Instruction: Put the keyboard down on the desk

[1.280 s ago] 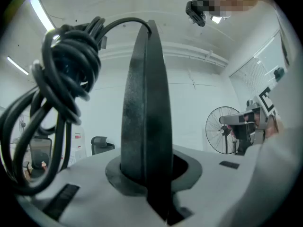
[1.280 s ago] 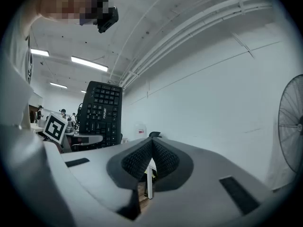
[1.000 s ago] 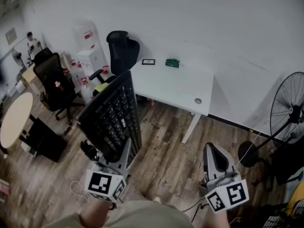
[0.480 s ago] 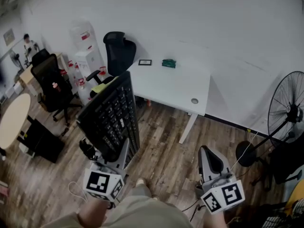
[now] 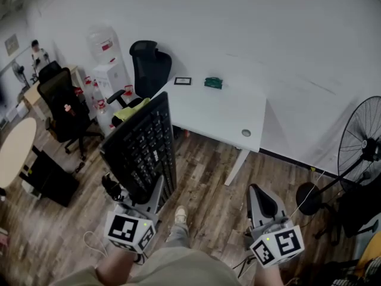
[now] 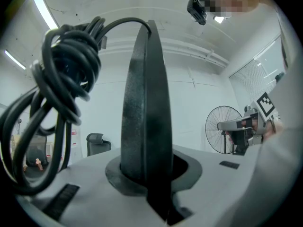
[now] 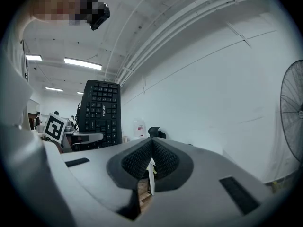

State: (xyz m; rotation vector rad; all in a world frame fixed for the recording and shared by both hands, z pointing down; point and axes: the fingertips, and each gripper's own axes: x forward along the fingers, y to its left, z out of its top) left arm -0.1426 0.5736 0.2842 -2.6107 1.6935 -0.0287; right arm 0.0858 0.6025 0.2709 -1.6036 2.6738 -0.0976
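Over the wood floor, well short of the white desk point(image 5: 220, 109), left gripper point(image 5: 150, 192) pinches the black keyboard point(image 5: 141, 148) by its near edge, standing it upright for the carry, its cable point(image 6: 66, 70) bundled. Right gripper point(image 5: 264, 206) hangs nearby, jaws pressed together, empty, probably spare for steadying.

Blk office chair point(image 5: 150, 64) by water dispenser point(image 5: 107, 70); fan point(image 5: 362, 148) at rt; wood floor point(image 5: 208, 195).
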